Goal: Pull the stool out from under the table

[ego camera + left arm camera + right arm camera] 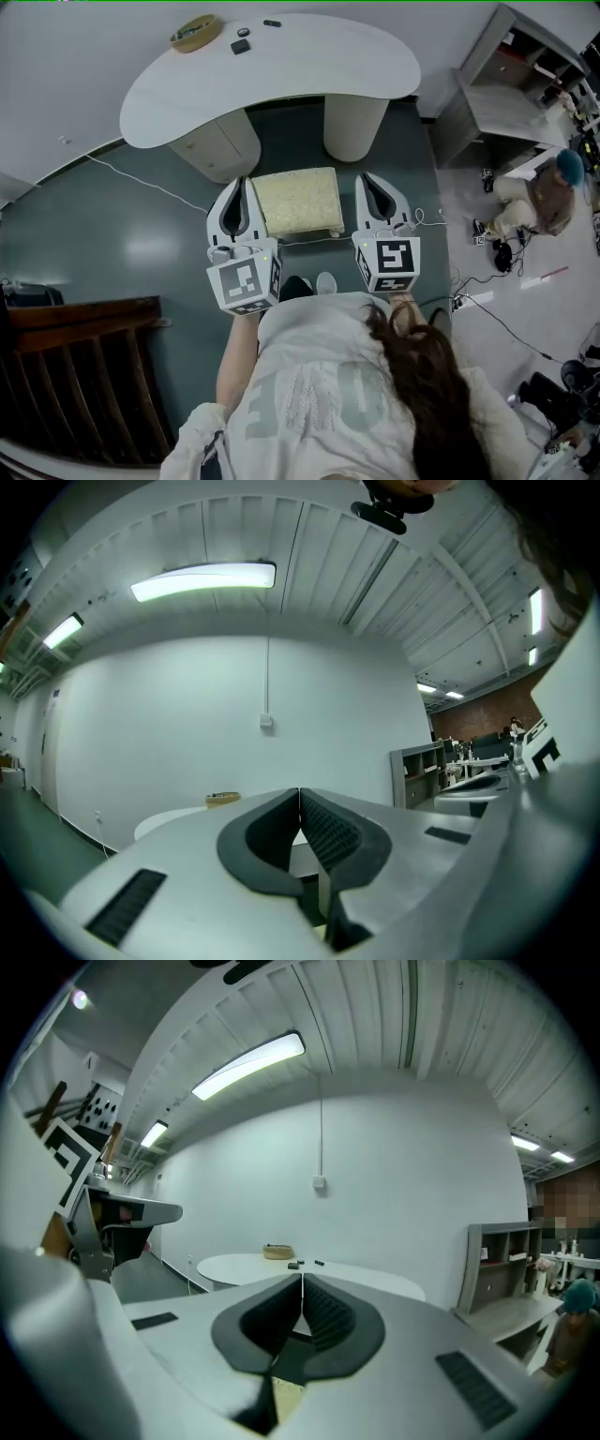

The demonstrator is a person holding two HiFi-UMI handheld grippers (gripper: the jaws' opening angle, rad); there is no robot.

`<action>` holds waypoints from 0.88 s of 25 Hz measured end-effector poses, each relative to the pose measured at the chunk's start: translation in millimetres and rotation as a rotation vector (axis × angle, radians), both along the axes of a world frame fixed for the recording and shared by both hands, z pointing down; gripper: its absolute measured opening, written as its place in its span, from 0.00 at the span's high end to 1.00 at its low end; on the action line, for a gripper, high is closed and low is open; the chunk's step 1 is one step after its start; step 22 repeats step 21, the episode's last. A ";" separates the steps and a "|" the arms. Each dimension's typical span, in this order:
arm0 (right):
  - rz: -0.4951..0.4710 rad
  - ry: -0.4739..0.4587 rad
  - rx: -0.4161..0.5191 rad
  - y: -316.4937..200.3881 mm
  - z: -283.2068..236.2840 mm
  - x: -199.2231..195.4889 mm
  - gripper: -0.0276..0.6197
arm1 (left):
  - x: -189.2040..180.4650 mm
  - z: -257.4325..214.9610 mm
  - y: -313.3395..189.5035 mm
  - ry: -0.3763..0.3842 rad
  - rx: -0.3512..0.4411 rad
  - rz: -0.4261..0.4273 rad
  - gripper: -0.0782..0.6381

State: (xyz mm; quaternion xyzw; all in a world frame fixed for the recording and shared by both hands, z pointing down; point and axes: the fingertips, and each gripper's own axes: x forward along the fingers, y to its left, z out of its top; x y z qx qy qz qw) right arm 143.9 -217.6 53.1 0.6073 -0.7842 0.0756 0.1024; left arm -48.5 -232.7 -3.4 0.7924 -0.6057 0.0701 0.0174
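Note:
The stool (298, 200), low with a square cream cushion, stands on the dark floor just in front of the white curved table (281, 80), between the table's two pedestal legs. My left gripper (246, 181) hangs beside the stool's left edge and my right gripper (368, 178) beside its right edge, both raised above it. The left gripper's (300, 792) pads meet with nothing between them. The right gripper's (302, 1277) pads also meet on nothing. Both point roughly level at the table (244, 1265) and the white wall. A cream sliver of the stool (281, 1401) shows under the right jaws.
A round tan basket (195, 33) and small dark items (241, 45) lie on the table. A dark wooden slatted piece (84, 375) stands at lower left. A grey shelf unit (497, 94), a seated person (544, 192) and floor cables (487, 309) are at the right.

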 end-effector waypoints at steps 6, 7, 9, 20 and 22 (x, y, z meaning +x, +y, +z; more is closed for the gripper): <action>-0.010 -0.002 -0.008 1.6 7.2 -0.8 0.91 | -2.6 10.4 5.0 0.012 -0.012 -0.008 0.85; -0.008 -0.001 -0.007 0.9 6.7 -0.5 0.91 | -3.4 11.0 4.6 0.015 -0.014 -0.009 0.85; -0.005 0.003 -0.004 -1.9 5.1 0.1 0.91 | -5.7 11.9 2.0 0.024 -0.017 -0.012 0.85; 0.030 -0.005 -0.034 -5.1 10.1 14.5 0.91 | -3.9 19.5 -4.6 0.049 -0.048 -0.006 0.85; 0.033 -0.007 -0.038 -5.6 10.8 15.8 0.91 | -3.0 20.1 -5.1 0.050 -0.051 -0.004 0.85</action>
